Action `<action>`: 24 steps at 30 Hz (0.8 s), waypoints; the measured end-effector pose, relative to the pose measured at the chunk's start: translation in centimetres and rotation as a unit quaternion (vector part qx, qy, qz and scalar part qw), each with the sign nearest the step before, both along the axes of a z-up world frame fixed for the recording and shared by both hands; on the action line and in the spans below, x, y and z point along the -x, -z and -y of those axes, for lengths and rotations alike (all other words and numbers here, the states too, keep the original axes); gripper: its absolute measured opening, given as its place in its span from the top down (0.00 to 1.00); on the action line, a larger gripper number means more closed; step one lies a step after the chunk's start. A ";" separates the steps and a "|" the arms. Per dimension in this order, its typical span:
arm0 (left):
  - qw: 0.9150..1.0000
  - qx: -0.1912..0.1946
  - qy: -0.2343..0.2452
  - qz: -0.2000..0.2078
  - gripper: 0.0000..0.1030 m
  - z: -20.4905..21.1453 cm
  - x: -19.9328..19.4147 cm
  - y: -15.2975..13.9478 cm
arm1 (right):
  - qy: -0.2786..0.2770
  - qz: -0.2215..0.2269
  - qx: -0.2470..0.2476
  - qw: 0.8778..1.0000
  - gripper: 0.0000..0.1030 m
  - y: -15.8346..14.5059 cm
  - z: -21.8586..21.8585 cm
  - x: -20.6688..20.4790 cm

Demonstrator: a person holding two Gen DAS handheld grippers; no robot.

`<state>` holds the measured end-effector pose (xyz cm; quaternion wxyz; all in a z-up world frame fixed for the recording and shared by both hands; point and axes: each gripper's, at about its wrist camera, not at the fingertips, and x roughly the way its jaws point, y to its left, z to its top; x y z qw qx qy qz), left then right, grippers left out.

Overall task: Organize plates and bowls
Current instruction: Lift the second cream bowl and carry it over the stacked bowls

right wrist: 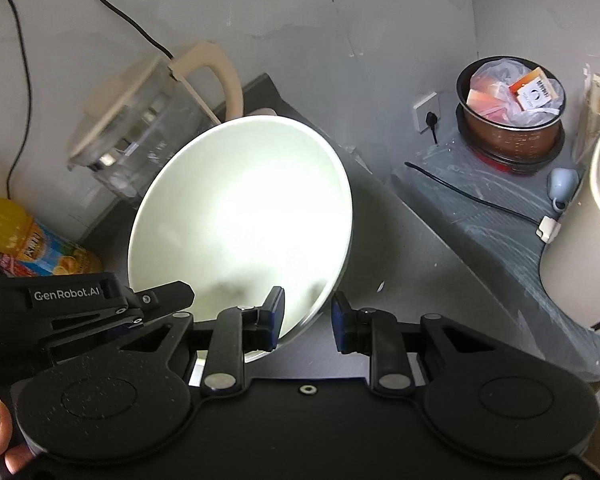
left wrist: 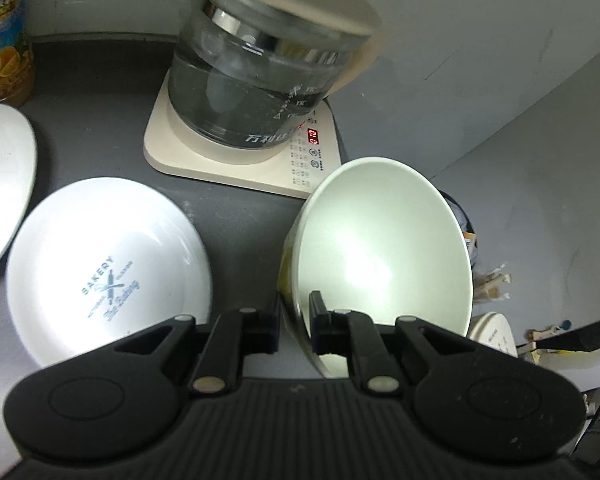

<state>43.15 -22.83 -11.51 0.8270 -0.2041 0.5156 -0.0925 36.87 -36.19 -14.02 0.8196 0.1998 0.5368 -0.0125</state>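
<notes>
Left gripper (left wrist: 296, 322) pinches the tilted bowl (left wrist: 380, 248) rim beside the kettle (left wrist: 260, 80); right gripper (right wrist: 308, 320) straddles it, spread — glazed, slippery, breakable.

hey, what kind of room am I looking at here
Most likely a home kitchen counter: a glass electric kettle sits on its heating base, plates such as the bakery plate lie beside it, and a rice-cooker pot stands by a wall socket.

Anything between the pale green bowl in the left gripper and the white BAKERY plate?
Nothing visible. Only bare dark countertop lies between the pale green ceramic bowl and the white round BAKERY plate; the glass kettle sits behind both.
</notes>
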 end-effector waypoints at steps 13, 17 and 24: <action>0.999 0.037 0.014 0.020 0.88 -4.9 5.6 -2.9 | 0.025 0.030 0.017 0.999 0.76 -4.4 -4.3 5.5; 0.999 0.038 0.024 0.024 0.88 -5.8 7.0 -3.3 | 0.031 0.036 0.022 0.999 0.76 -5.3 -5.2 7.2; 0.998 0.041 0.039 0.028 0.88 -6.9 9.2 -3.6 | 0.041 0.038 0.032 0.998 0.76 -6.6 -6.5 9.9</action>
